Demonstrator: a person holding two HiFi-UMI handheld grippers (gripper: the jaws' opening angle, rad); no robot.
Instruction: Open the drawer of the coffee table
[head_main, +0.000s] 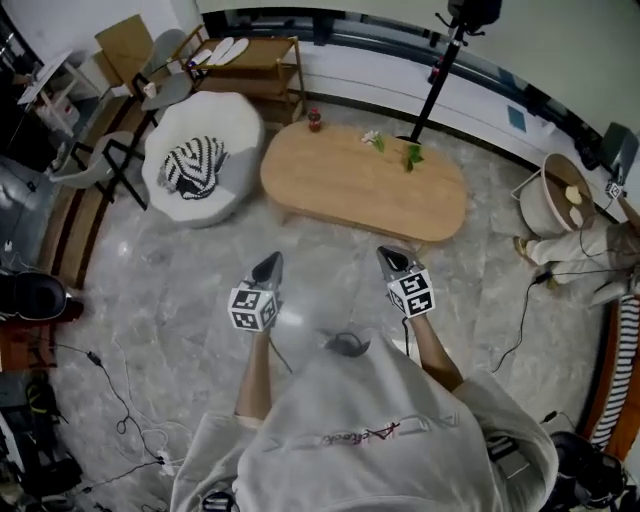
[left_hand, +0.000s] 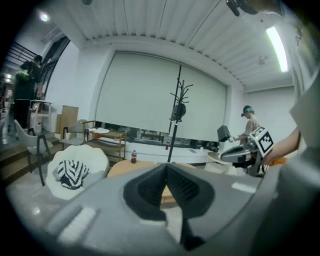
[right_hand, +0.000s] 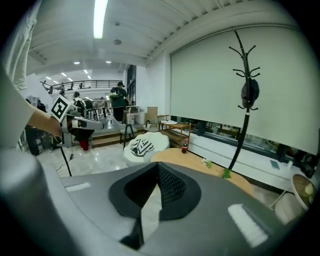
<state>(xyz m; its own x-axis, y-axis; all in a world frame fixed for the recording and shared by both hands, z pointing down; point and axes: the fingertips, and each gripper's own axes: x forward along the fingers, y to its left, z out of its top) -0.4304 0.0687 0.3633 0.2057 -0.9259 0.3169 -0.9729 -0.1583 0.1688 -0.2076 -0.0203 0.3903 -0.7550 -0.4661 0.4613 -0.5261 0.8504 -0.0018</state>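
Observation:
The oval wooden coffee table (head_main: 365, 185) stands on the marble floor ahead of me; no drawer shows from above. My left gripper (head_main: 268, 266) and right gripper (head_main: 394, 259) hover side by side over the floor, short of the table's near edge, both pointing toward it. Each has its jaws shut with nothing between them. In the left gripper view the left gripper (left_hand: 166, 168) points at the table (left_hand: 125, 168), with the right gripper (left_hand: 241, 153) at the right. In the right gripper view the right gripper (right_hand: 157, 165) faces the table (right_hand: 200, 168), and the left gripper (right_hand: 84, 124) shows at the left.
On the table stand a red bottle (head_main: 314, 120) and small plants (head_main: 411, 155). A white beanbag with a striped cloth (head_main: 200, 160) sits left of it, a wooden shelf (head_main: 255, 60) behind. A black stand (head_main: 437, 75) rises behind the table. Cables (head_main: 520, 320) cross the floor; a person's legs (head_main: 585, 250) lie at right.

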